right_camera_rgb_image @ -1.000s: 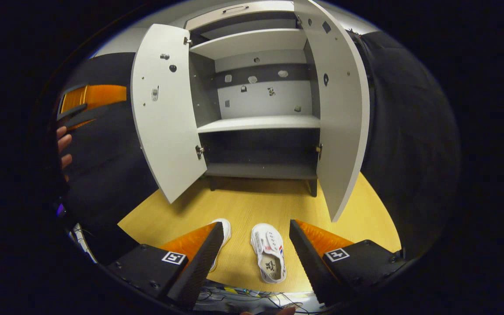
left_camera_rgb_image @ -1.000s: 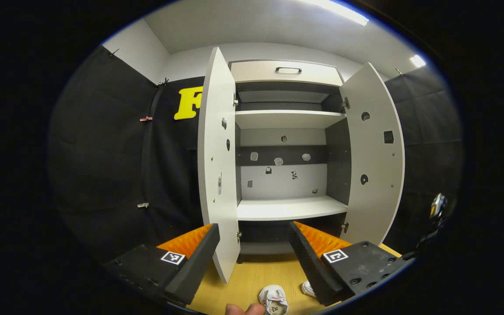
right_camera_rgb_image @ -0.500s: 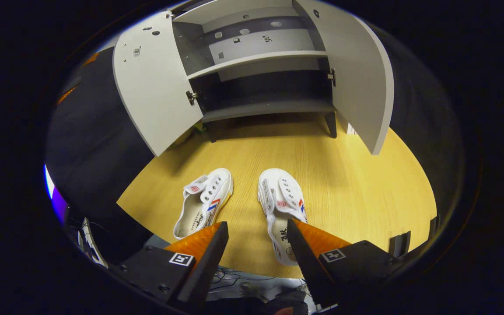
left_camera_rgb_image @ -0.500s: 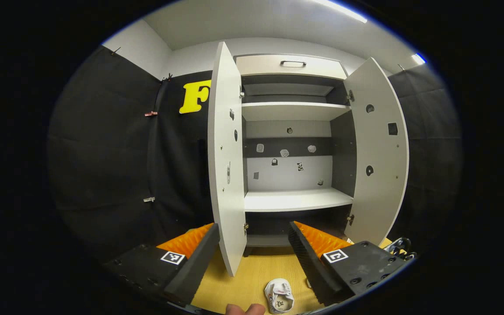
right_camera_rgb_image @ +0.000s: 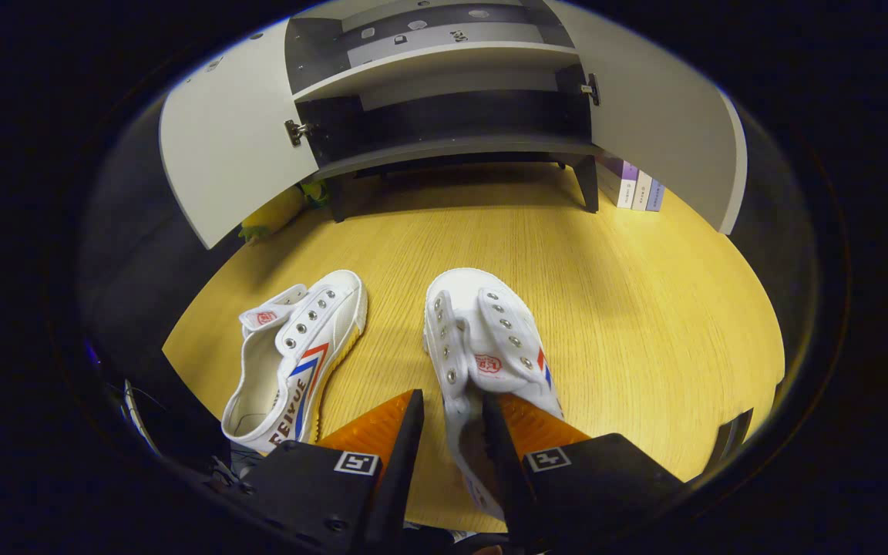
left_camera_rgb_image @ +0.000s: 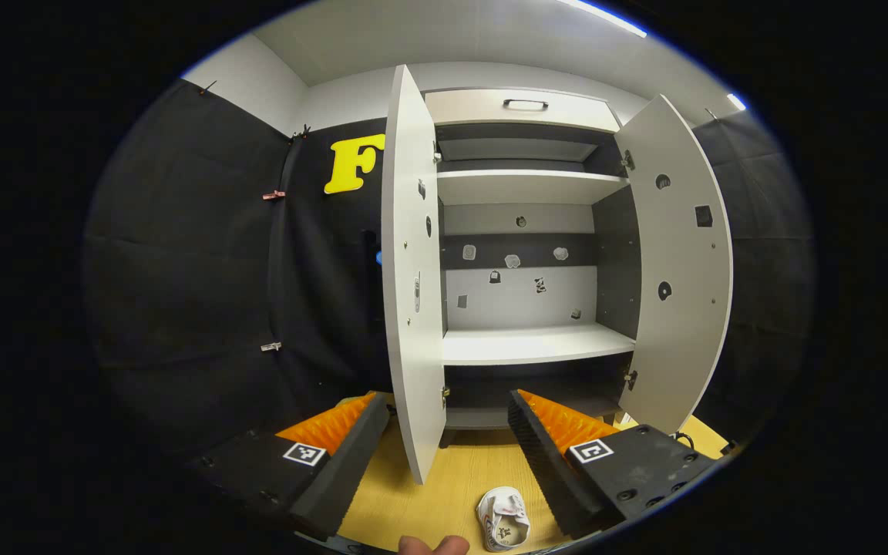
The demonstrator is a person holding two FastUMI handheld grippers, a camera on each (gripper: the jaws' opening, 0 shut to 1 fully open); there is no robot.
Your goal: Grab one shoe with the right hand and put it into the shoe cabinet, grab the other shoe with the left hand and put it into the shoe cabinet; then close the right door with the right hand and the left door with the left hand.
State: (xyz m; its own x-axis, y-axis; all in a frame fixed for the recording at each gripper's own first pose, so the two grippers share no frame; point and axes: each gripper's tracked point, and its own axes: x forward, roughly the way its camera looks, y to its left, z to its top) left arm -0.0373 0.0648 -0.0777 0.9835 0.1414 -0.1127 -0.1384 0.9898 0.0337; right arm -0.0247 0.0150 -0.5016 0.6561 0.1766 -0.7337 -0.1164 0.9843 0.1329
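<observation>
Right gripper (right_camera_rgb_image: 448, 412) at the heel of one white canvas shoe (right_camera_rgb_image: 482, 351) — fingers narrowed around its rear, firm contact not clear.

The other shoe (right_camera_rgb_image: 294, 354) lies just beside it on the wood-grain floor (right_camera_rgb_image: 644, 293), before the shoe cabinet (left_camera_rgb_image: 525, 343) — flat grey doors open. Left gripper (left_camera_rgb_image: 448, 432) hangs spread wide, holding nothing.

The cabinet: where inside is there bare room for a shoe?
The cabinet's middle shelf lies bare between both open doors, and so does the upper shelf. The bottom shelf looks bare but shadowed. The crowded spot is the floor around the two shoes.
</observation>
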